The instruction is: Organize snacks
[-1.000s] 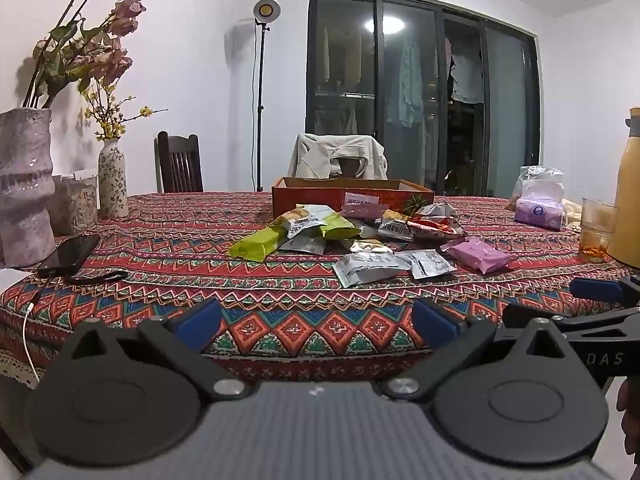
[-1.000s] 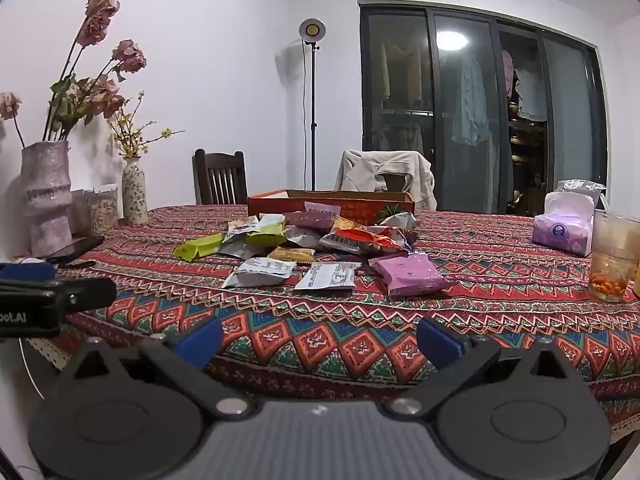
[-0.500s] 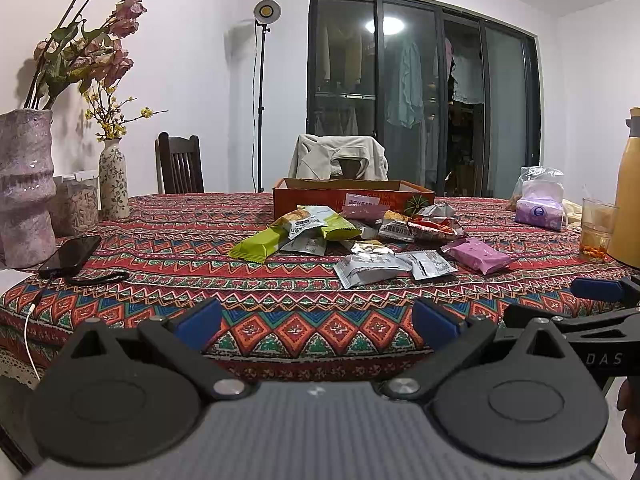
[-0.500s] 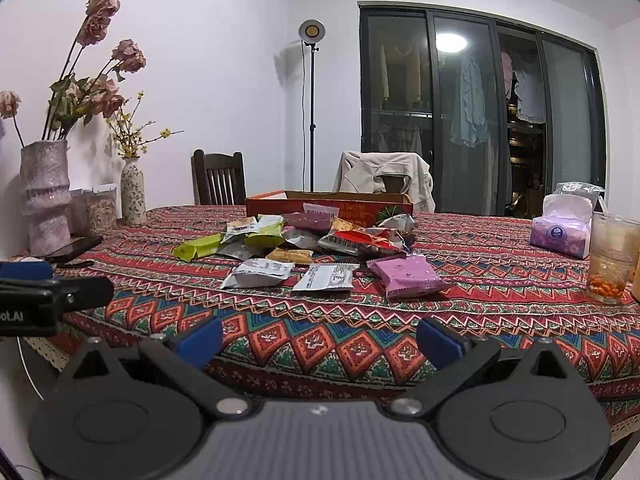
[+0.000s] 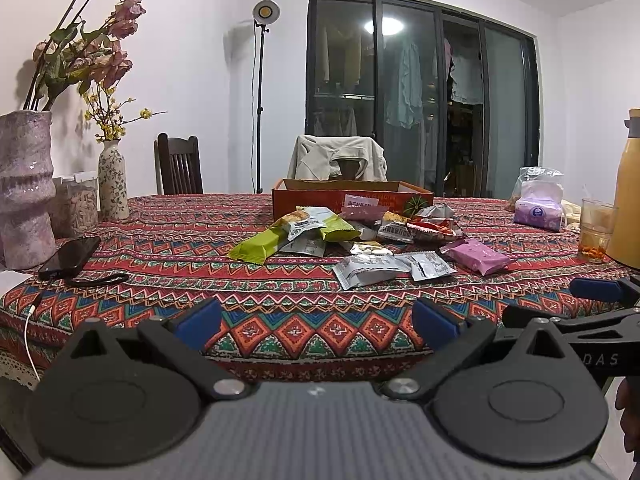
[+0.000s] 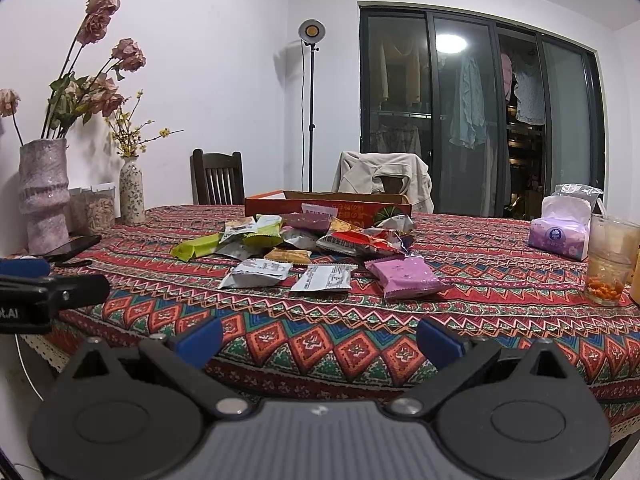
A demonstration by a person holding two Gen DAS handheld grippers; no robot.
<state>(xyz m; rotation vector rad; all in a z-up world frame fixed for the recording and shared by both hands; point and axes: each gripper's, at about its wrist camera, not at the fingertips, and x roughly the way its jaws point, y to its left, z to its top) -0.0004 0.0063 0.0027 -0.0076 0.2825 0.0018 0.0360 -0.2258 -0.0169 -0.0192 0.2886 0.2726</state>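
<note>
A heap of snack packets lies mid-table in front of an orange cardboard box (image 5: 352, 196) (image 6: 328, 202). Among them are a green packet (image 5: 256, 245) (image 6: 196, 247), silver packets (image 5: 368, 270) (image 6: 256, 272), a red packet (image 6: 356, 242) and a pink packet (image 5: 478, 256) (image 6: 406, 278). My left gripper (image 5: 316, 322) is open and empty at the table's near edge. My right gripper (image 6: 318, 340) is open and empty, also short of the snacks. Each gripper shows at the side of the other's view.
The patterned tablecloth (image 5: 280, 312) covers the table. At the left stand a large vase (image 5: 26, 188), a small vase (image 5: 113, 184), a jar and a phone (image 5: 70, 256). At the right are a tissue pack (image 6: 560, 232), a glass (image 6: 608, 264) and a yellow bottle (image 5: 630, 188). Chairs stand behind.
Both views have shifted very slightly closer to the table. The snacks have not moved and both grippers stay open.
</note>
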